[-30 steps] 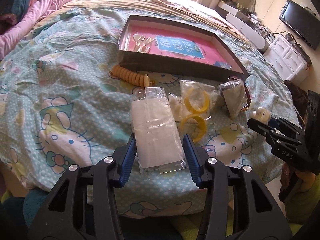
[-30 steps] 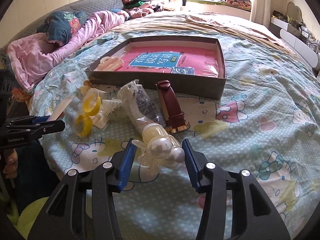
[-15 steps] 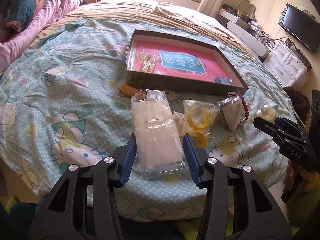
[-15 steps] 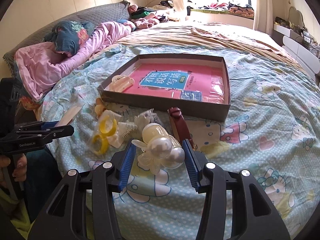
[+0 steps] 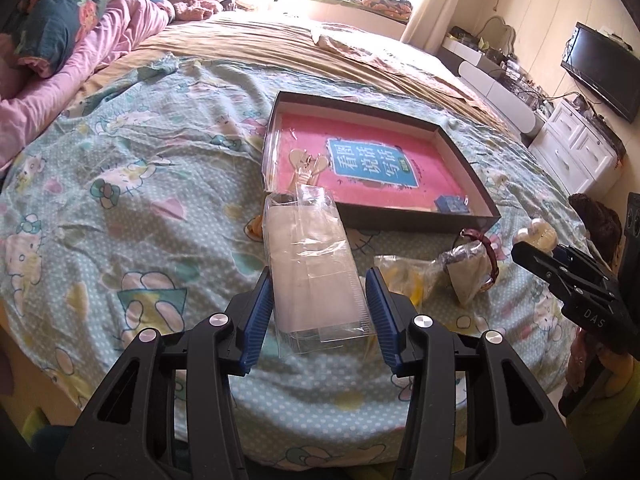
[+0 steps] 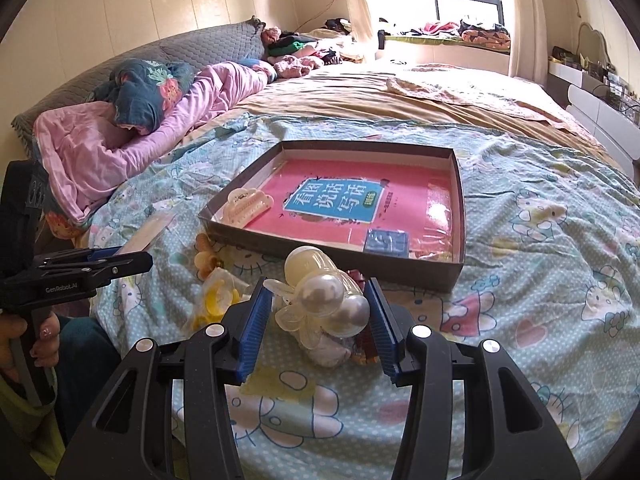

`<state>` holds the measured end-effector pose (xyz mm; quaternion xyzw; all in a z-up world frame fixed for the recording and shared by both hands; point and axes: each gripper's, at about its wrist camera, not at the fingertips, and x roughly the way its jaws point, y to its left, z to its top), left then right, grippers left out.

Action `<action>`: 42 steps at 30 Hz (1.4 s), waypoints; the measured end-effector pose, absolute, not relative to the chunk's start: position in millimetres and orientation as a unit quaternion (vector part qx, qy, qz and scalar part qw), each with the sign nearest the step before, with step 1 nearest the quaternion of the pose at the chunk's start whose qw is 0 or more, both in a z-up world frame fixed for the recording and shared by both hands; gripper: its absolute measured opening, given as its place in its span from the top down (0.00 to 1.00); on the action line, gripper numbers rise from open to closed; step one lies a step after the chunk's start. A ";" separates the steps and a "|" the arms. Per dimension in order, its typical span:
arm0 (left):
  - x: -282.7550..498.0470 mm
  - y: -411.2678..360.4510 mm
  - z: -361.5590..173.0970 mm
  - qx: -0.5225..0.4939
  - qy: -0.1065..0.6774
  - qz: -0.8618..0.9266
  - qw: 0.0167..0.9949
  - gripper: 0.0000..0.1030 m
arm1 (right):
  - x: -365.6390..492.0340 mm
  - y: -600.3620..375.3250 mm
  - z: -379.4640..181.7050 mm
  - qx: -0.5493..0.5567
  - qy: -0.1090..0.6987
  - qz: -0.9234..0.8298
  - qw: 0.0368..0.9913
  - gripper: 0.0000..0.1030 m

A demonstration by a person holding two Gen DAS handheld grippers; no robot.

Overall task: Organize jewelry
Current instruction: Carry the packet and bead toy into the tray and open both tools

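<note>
Left wrist view: left hand-held gripper [image 5: 319, 305] clamps clear plastic box [image 5: 312, 264] above bed [image 5: 132, 184] front edge. Right hand-held gripper [image 6: 316, 320] clamps pearl hair clip [image 6: 324, 308]; dark tray [image 6: 456, 236] beyond.

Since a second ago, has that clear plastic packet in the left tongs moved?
Yes. The clear plastic packet, held in the left tongs, has lifted: its far end now overlaps the dark tray it sat short of.

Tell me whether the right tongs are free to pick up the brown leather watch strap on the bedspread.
Probably not: the right tongs are shut on a pearly bead hair clip, so they would need to set it down first.
</note>
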<state>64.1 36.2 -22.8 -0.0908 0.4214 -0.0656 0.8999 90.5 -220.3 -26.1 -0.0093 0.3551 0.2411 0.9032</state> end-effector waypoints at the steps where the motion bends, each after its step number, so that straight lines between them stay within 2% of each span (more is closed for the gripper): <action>1: 65.7 35.9 -21.0 -0.089 0.419 -0.065 0.901 0.63 | 91.6 -220.7 -25.0 -0.008 0.354 0.242 0.904 0.55; 20: 119.6 10.0 -1.8 -0.081 0.402 -0.091 0.908 0.64 | 125.8 -238.0 -5.7 0.003 0.328 0.213 0.920 0.55; 42: 179.8 -31.0 -25.0 -0.046 0.427 -0.107 0.897 0.64 | 185.5 -262.4 -22.0 0.022 0.341 0.166 0.925 0.55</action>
